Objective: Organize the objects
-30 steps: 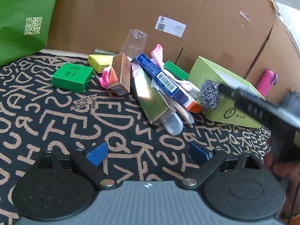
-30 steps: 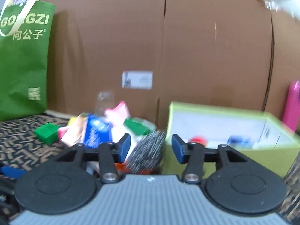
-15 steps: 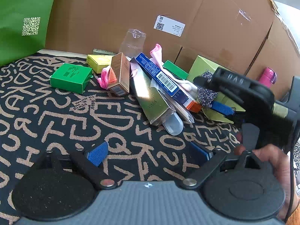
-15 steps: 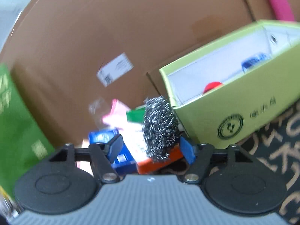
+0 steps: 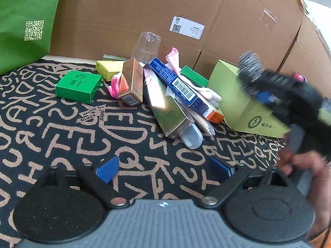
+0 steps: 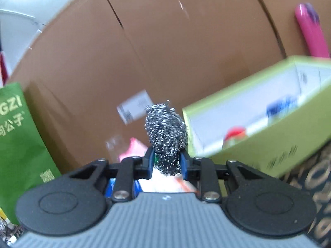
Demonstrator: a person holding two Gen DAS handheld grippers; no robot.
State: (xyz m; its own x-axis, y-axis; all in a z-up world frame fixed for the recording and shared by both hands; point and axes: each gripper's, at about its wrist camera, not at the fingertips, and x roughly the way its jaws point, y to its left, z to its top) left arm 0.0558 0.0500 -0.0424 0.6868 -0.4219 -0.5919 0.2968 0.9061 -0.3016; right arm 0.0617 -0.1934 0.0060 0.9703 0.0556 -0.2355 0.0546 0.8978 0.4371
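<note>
Your steel-wool scourer (image 6: 165, 132) sits pinched low between the blue pads of your right gripper (image 6: 166, 162), most of its bulk standing proud above them, lifted clear of the pile; that low hold looks meant to let it drop freely into the open lime-green box (image 6: 275, 144) just to its right, where a red item and a blue one already lie. Your left gripper (image 5: 165, 168) hovers low over the mat with its jaws spread wide and nothing between them, probably waiting its turn. Loose cartons remain heaped beside the box; under them lies a black mat (image 5: 62, 128) with tan letter shapes; brown cardboard walls (image 5: 128, 14) close the back.
</note>
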